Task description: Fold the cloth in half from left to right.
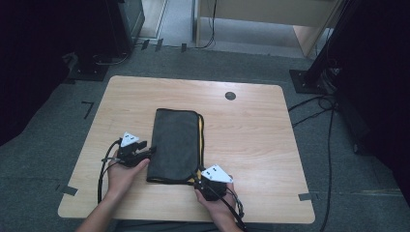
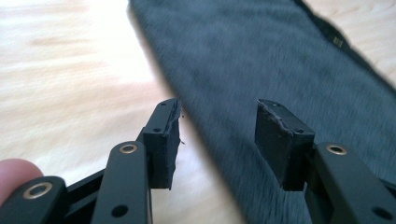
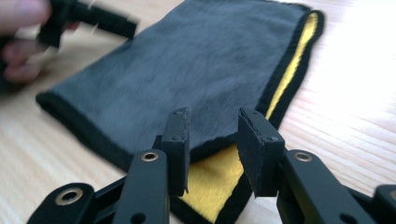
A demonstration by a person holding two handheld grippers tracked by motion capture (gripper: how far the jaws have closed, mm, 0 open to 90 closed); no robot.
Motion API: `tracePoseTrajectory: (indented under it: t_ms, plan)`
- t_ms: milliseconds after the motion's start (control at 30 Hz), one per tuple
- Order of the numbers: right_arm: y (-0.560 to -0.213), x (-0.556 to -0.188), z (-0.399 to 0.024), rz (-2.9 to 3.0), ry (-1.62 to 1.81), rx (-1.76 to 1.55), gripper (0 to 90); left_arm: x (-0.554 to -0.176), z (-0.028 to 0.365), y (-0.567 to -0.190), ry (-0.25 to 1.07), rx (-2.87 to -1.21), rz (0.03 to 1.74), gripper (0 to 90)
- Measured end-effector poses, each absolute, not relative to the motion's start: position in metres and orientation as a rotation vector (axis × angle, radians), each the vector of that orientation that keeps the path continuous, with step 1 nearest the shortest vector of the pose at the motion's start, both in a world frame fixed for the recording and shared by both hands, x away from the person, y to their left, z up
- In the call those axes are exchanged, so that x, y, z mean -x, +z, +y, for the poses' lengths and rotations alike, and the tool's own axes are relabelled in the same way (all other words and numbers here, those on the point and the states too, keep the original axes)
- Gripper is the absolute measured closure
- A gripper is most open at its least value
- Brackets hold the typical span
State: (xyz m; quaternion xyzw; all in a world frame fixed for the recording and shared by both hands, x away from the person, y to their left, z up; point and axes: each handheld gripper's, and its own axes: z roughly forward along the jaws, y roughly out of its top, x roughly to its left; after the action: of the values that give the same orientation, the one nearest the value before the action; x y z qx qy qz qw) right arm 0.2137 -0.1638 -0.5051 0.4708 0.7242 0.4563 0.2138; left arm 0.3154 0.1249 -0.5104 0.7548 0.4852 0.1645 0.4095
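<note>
A folded dark grey cloth (image 1: 176,145) with a black hem and a yellow underside lies lengthwise in the middle of the wooden table (image 1: 256,130). My left gripper (image 1: 147,149) is at the cloth's left edge, near its front end. In the left gripper view the jaws (image 2: 217,135) stand open, and the cloth's (image 2: 261,60) edge runs between them, untouched. My right gripper (image 1: 198,176) is at the cloth's near right corner. Its jaws (image 3: 212,140) are open over the corner, where the grey top layer (image 3: 187,70) ends and the yellow layer (image 3: 219,177) shows.
A small dark round cap (image 1: 230,95) sits in the tabletop at the back right. Bare wood lies on both sides of the cloth. Black stands (image 1: 309,77) and cables (image 1: 314,104) are on the grey floor around the table.
</note>
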Motion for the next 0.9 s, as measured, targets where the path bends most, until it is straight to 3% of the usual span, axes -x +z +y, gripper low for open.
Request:
tracePoseTrajectory:
  t_ms: [633, 900]
  plan:
    - [-0.520, -0.223, -0.165, 2.059, 1.143, -1.461, 62.4, -0.283, 0.143, -0.516, 0.454, -1.955, 1.243, 45.7]
    - [-0.521, -0.225, -0.163, 2.089, 1.141, -1.464, 77.1, -0.280, 0.144, -0.516, 0.465, -1.965, 1.258, 44.0]
